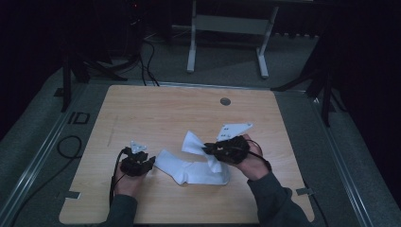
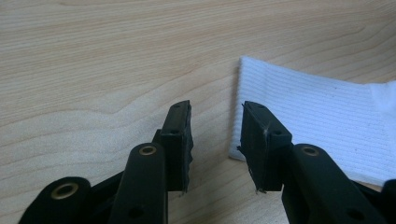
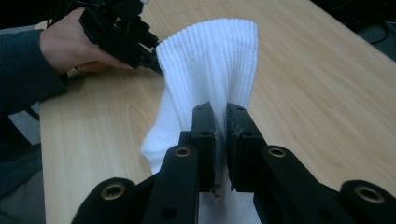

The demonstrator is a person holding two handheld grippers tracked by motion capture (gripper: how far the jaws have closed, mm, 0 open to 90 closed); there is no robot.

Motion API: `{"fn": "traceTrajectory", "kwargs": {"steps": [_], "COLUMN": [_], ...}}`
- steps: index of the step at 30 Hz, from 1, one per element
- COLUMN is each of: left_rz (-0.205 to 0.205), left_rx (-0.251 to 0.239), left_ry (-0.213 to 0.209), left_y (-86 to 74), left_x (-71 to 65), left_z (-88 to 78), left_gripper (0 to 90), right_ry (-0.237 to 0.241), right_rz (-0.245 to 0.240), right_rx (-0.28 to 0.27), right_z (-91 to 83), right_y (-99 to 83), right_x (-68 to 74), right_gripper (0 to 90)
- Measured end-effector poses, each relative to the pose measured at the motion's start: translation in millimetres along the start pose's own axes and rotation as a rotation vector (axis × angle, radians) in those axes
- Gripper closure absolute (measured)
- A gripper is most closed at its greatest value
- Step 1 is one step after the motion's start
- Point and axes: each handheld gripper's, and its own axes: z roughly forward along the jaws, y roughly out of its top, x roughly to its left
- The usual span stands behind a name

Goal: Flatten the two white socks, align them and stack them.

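— High view first: we see a white ribbed fabric sock (image 1: 191, 170) lying on the light wooden table (image 1: 156, 111), a little toward the person's side of the middle. One end lies flat and points at the left side; the other end is folded up off the board.

— Agreed. In the right gripper view we find the black two-jaw right gripper (image 3: 220, 140) pinched tight on that raised end, the ribbed cloth (image 3: 210, 60) squeezed thin between the pads and fanning out above them.

— And the same tool from above, the right gripper (image 1: 208, 150), sits over the sock with its grey three-cornered plate (image 1: 233, 128) on top and the person's right hand (image 1: 253, 163) behind it.

— We turn to the other side. The black two-jaw left gripper (image 2: 215, 135) stands with its jaws parted by a moderate gap and nothing between them. The flat ribbed edge of the sock (image 2: 299, 107) lies just ahead, and one pad seems to overlap its corner, though we cannot tell whether it touches.

— From above, the left gripper (image 1: 150, 161) rests just beside the flat end, held by the left hand (image 1: 126, 182) in a dark grey sleeve (image 1: 120, 210).

— Farther out, we note a round grey grommet (image 1: 225, 101) near the far edge of the table, black cables (image 1: 149, 61) on the grey floor beyond, and a pale metal frame (image 1: 227, 28) at the back in dim light.
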Motion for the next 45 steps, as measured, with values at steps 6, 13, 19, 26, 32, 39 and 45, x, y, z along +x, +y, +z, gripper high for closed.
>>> {"fn": "traceTrajectory", "kwargs": {"steps": [6,13,19,26,32,39,45], "left_rz": [-0.004,0.004,0.015,0.029,0.039,0.048,0.049], "left_rx": [-0.005,0.0,0.021,0.055,0.062,0.064,0.062], "left_ry": [-0.003,-0.016,-0.017,-0.019,-0.026,-0.031,-0.031], "left_y": [-0.4,-0.5,-0.8,-3.8,-4.9,-5.1,-5.2], "left_x": [1.0,0.3,-1.3,-1.0,-5.2,-7.7,-8.9], "left_z": [-1.2,-0.3,2.6,5.0,3.5,3.6,3.8], "left_gripper": [64.9,71.8,81.8,86.0,86.7,86.6,86.5], "right_ry": [0.033,0.032,0.002,-0.011,-0.036,-0.044,-0.033], "right_rz": [0.051,0.111,0.139,0.176,0.183,0.209,0.215], "right_rx": [0.009,0.042,0.1,0.125,0.172,0.211,0.225], "right_z": [37.8,69.1,92.6,114.4,132.3,148.0,154.4], "right_y": [1.6,-3.8,-5.4,-5.5,-9.5,-17.1,-21.4], "right_x": [8.6,14.1,23.6,30.0,34.6,33.6,33.8], "right_gripper": [82.8,82.8,82.8,82.7,82.7,82.2,81.0]}}
